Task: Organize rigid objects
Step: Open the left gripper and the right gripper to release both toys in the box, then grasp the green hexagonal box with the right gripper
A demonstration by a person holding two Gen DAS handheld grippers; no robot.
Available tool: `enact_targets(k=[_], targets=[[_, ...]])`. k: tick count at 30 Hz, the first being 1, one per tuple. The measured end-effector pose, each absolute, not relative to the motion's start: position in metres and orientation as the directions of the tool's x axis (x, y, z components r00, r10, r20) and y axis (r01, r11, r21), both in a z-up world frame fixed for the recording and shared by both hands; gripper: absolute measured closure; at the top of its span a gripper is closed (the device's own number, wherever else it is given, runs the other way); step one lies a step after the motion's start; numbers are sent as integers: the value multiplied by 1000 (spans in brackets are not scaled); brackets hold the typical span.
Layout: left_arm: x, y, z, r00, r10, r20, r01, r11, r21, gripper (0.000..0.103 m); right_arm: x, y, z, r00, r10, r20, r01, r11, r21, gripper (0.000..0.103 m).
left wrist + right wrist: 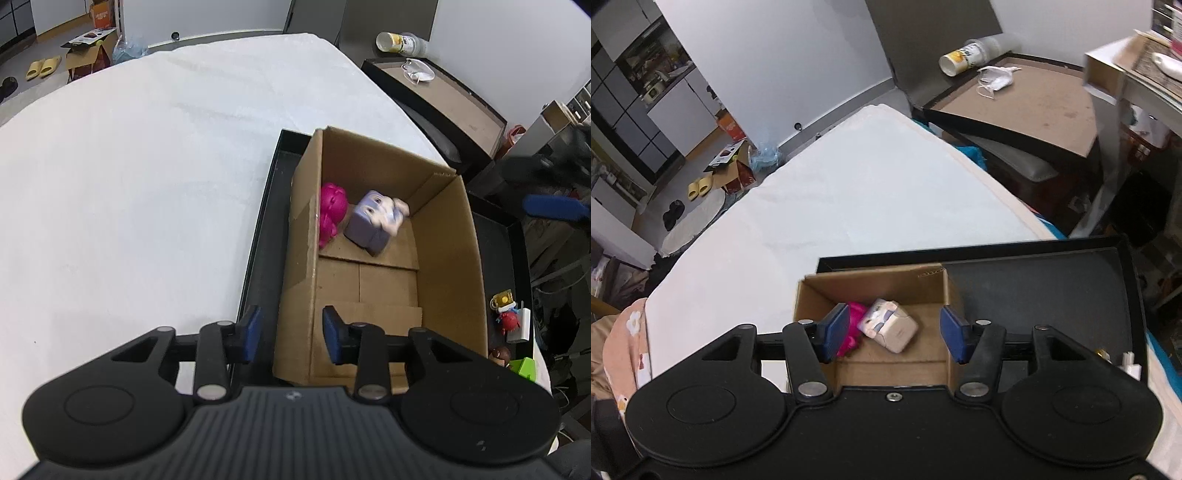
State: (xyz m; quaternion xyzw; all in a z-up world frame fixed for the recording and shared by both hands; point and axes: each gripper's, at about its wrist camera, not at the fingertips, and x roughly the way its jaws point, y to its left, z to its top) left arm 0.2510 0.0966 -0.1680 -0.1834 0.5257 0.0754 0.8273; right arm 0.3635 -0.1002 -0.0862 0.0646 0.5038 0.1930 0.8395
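An open cardboard box (448, 258) stands in a black tray (258, 236) on a white table. Inside it lie a pink toy (330, 214) and a lilac-and-white block figure (373, 221), blurred in the left wrist view. My left gripper (291, 334) is open and empty, its fingers straddling the box's near left wall. In the right wrist view the box (871, 288) holds the same pink toy (854, 325) and block figure (890, 325). My right gripper (894, 334) is open and empty above the box, over the figure.
Several small toys (508, 317) and a green piece (524, 367) lie in the tray right of the box. The white table (147, 166) stretches left and far. A dark side table (1027, 96) with a cup and a mask stands beyond.
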Motion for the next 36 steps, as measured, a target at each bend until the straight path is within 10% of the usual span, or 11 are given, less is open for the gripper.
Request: enact_targets(k=[36], targets=[[250, 69, -188, 425, 8, -905, -293, 947, -129, 91, 297, -272, -124, 395, 262, -880, -27, 961, 274, 43]])
